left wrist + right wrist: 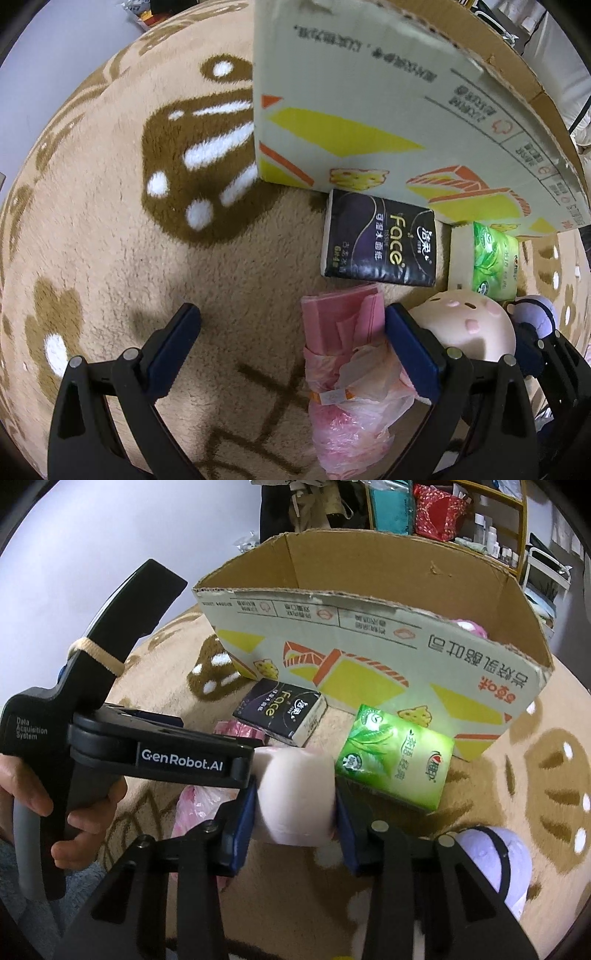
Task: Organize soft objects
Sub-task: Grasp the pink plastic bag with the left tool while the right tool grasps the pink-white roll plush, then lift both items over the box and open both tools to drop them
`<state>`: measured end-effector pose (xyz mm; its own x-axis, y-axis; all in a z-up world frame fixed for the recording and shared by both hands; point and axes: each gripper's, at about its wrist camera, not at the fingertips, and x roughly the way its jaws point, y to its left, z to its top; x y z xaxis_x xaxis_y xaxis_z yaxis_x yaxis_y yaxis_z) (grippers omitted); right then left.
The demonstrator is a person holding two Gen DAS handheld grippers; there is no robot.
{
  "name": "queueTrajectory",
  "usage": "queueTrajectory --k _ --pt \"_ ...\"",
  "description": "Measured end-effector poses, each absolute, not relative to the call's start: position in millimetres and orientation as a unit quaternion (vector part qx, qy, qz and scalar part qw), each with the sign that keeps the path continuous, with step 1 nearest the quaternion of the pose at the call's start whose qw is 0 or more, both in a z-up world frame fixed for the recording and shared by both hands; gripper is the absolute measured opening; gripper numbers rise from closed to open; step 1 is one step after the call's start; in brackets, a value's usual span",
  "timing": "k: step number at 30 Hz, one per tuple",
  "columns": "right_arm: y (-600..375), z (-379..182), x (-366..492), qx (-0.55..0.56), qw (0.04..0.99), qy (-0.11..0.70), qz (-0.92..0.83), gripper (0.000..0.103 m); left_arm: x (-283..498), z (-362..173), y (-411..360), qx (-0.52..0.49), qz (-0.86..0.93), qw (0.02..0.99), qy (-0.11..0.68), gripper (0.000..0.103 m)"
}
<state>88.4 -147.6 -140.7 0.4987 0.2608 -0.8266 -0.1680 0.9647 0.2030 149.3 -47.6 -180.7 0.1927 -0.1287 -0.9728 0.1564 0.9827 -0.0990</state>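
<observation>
Between the right gripper's (297, 812) closed pads sits the pink plush toy (295, 797), squeezed.

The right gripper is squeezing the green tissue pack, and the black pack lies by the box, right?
Not quite. In the right wrist view the right gripper is squeezing the pale pink squishy toy; the green tissue pack lies free beside it. The black pack does lie by the box.
</observation>
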Motion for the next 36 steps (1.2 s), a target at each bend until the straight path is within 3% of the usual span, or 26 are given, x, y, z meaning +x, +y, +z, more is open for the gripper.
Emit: queueTrajectory --k 8,12,22,36 --pt "-145.5 -144.7 87.8 0.043 0.866 0.487 0.106 0.043 135.9 -179.0 -58.1 0.014 -0.115 0.774 0.623 0.076" --pt "-143.4 -145.2 87.5 0.032 0.869 0.483 0.099 0.042 129.8 -171.8 -61.7 -0.009 -0.147 0.768 0.624 0.042" --pt "-141.8 -132.6 78.6 0.039 0.873 0.476 0.101 0.028 106.2 -134.1 -70.0 0.014 -0.156 0.803 0.575 0.03" --pt "-160.6 -86.5 49.9 0.048 0.904 0.42 0.058 0.027 92.2 -88.8 -42.9 0.027 -0.109 0.857 0.503 0.027"
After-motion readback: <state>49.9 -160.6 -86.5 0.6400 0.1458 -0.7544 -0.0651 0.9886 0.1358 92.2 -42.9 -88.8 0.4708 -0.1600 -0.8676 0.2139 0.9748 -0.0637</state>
